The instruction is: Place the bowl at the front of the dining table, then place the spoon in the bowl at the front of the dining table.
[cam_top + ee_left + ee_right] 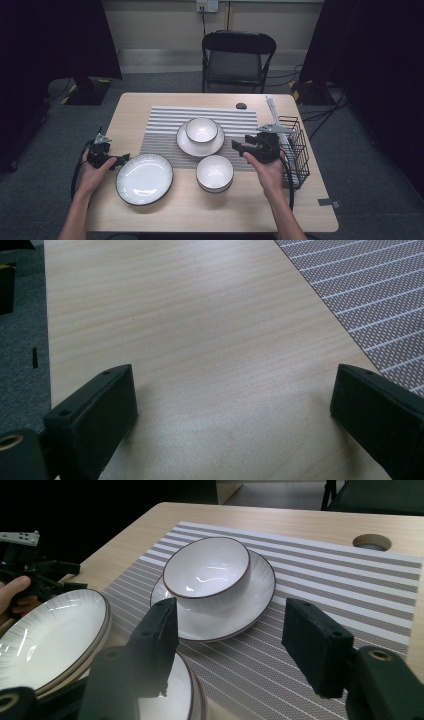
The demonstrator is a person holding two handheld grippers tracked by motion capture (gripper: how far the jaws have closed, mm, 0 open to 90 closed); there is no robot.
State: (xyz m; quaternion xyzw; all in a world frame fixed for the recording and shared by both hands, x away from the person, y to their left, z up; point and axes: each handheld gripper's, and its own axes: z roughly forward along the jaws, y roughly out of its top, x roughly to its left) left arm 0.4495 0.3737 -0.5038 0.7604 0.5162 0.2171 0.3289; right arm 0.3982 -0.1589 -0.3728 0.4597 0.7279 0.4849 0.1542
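Taking the striped placemat [170,131] as landmark: at its near edge sits a glossy white bowl [214,173], with a large ribbed white plate [144,178] off the near left corner. The left claw [121,160] gapes wide and empty just beside that plate, low over the pale wood tabletop [210,210]. The right claw [239,146], jaws wide and empty, hovers level over the mat's right edge, aimed at a dark-rimmed bowl [207,572] nested on a saucer [250,607] mid-mat. A black wire rack [296,145] stands right of the mat.
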